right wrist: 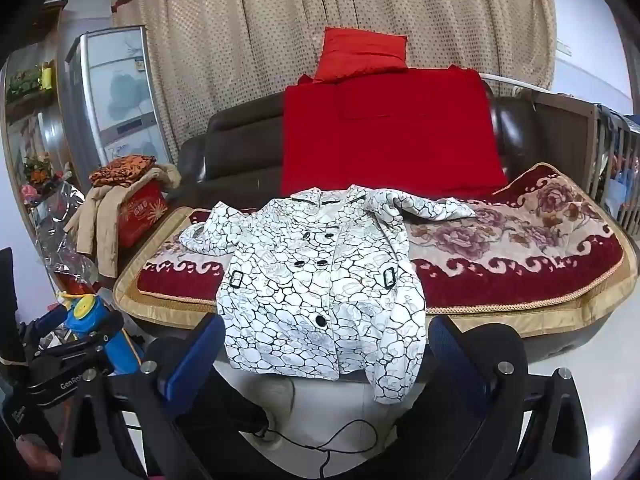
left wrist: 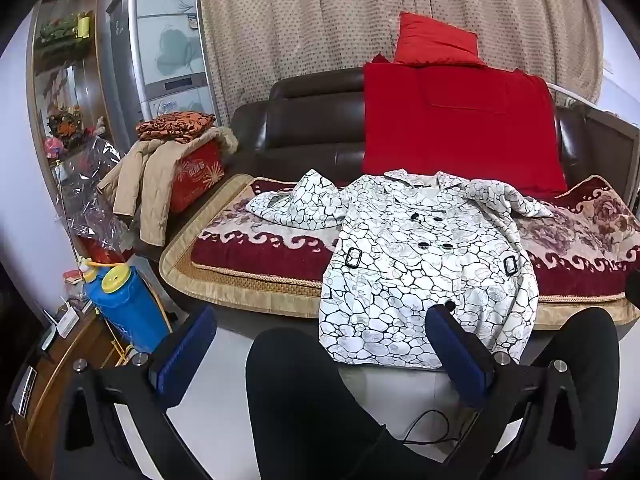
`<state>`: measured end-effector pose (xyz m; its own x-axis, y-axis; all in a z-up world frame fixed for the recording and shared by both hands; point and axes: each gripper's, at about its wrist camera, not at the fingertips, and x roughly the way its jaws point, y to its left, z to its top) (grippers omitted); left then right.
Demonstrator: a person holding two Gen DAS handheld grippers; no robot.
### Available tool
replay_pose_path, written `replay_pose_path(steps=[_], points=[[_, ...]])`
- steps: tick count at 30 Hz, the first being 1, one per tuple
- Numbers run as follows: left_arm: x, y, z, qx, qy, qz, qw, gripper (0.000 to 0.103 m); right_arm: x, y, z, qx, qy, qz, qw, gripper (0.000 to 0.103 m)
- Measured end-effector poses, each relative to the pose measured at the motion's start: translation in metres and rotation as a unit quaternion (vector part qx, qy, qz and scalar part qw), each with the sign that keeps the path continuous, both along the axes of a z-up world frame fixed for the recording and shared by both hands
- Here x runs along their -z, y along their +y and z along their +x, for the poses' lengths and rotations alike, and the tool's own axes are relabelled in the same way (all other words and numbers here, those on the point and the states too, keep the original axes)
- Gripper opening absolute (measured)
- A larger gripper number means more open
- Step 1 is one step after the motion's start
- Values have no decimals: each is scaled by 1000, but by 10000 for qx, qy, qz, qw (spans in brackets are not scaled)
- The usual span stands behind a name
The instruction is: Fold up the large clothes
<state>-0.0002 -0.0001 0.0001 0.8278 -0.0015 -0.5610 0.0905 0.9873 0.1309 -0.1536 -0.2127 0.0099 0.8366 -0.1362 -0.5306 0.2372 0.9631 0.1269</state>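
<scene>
**Patterned coat laid out on sofa, both claws spread wide and empty**

A white coat with a black cobblestone print lies front-up on the sofa's floral red-and-gold cover, collar toward the backrest, its hem hanging over the front edge of the seat. One sleeve is bunched out to the left; the other is crumpled toward the right across the cover. Black buttons and two black buckles show on the front.

The left claw and the right claw are both fully released, blue pads wide apart, gripping nothing and held short of the hem. A person's dark-clad legs sit between the claws and the sofa.

The cover to the right of the coat is bare, with a smaller open strip at left. Behind, a red blanket drapes the brown backrest, with a red cushion on top. At the left arm, a red box carries gold characters too small to read. In the right wrist view, the partial lettering "GenRo" appears on a black mount at lower left.
</scene>
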Motion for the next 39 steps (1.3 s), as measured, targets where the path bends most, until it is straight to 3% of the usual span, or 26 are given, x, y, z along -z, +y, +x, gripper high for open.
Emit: replay_pose_path(steps=[17,39], points=[[15,4,4,-9,-24,42,10000,103,8,-1,10,5,114,161,9998,103],[9,3,8,-44,71,120,9999,103,14,-7,17,-5,235,291,9993,103]])
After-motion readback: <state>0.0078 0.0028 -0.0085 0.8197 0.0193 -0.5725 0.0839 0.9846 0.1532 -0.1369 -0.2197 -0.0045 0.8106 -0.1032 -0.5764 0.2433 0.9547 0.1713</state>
